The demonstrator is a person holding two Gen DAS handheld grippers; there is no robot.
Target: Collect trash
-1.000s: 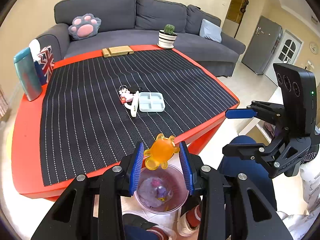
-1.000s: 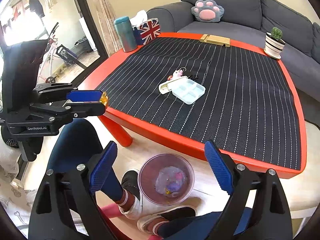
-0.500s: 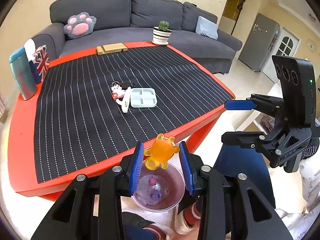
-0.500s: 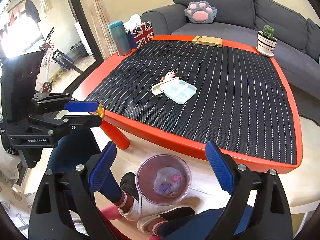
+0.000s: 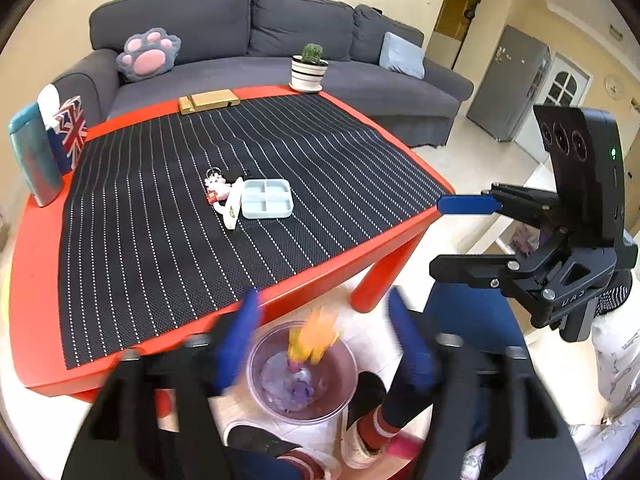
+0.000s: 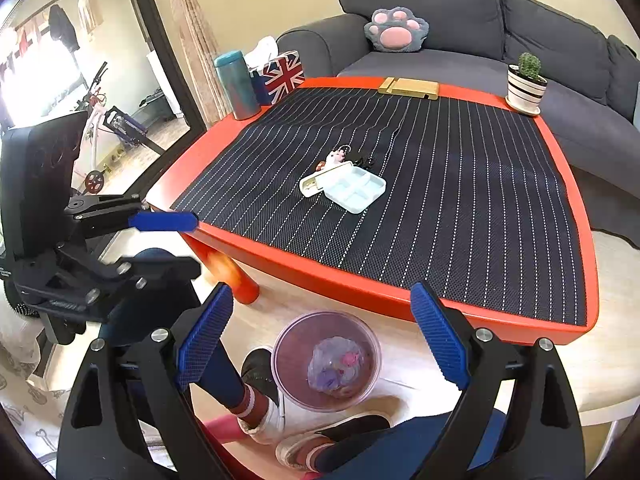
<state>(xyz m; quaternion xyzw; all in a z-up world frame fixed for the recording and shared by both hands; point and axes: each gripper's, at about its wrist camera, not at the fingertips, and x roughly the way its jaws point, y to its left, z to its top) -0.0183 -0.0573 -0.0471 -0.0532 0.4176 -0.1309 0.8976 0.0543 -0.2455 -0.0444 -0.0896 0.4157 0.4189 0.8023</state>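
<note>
We see the left gripper [image 5: 324,336] above the translucent bin [image 5: 256,376] on the floor beside the red table [image 5: 32,280]; its jaws have just been opening, blurred and spread wide. The orange bear toy [image 5: 314,338], a blur between them, touches neither pad and hangs over the bin's mouth. We see the right gripper [image 6: 322,340] with jaws wide apart and empty, also over the bin.

Ahead of the gripper a red table [image 5: 36,280] carries a striped mat [image 5: 168,216], with a tray [image 5: 267,203] and keychain [image 5: 216,189] mid-mat. Farther off stand a cactus pot [image 5: 308,68], wooden block [image 5: 208,101], flask [image 5: 34,160] and flag box [image 5: 71,130]. Beyond them is a sofa [image 5: 280,32] with a paw cushion [image 5: 148,53].
</note>
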